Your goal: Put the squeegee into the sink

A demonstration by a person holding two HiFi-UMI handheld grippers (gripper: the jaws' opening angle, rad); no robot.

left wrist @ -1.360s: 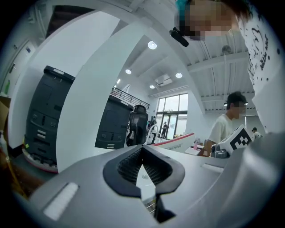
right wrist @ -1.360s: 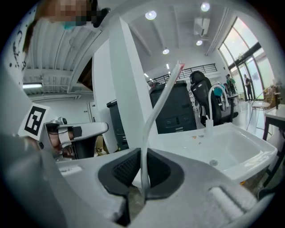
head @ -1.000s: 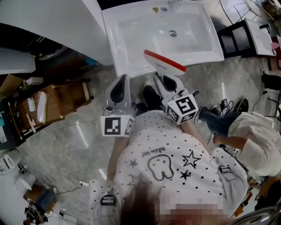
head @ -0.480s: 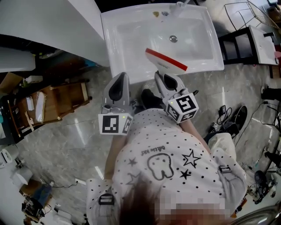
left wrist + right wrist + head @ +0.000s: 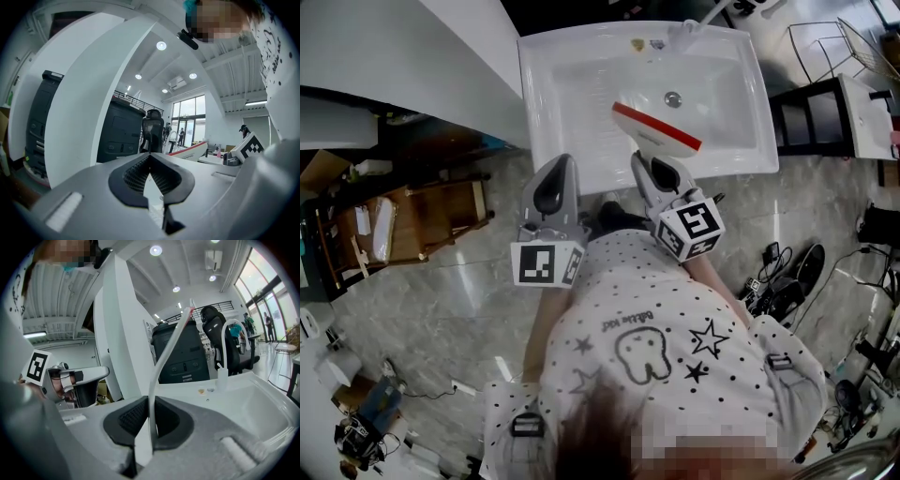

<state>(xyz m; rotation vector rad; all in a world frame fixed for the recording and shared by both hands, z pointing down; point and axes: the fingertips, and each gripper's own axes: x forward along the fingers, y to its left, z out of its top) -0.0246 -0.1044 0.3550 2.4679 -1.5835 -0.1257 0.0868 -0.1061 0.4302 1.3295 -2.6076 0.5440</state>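
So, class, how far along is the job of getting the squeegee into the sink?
Done: the right claw is shut on the squeegee. In hand: it holds the blade over the front part of the sink, apparently not yet set down. Left: lower it in and let go. The left claw is shut and empty.

Dotted white shirt [image 5: 675,319], grey left tool [image 5: 561,163], right tool [image 5: 643,161], apparent buckles [image 5: 781,361]

Sink [image 5: 562,84] far centre, tap [image 5: 689,33] on far rim. Squeegee [image 5: 656,128] over near basin, in right tongs [image 5: 647,156]; left tongs [image 5: 558,161] left, at near rim.
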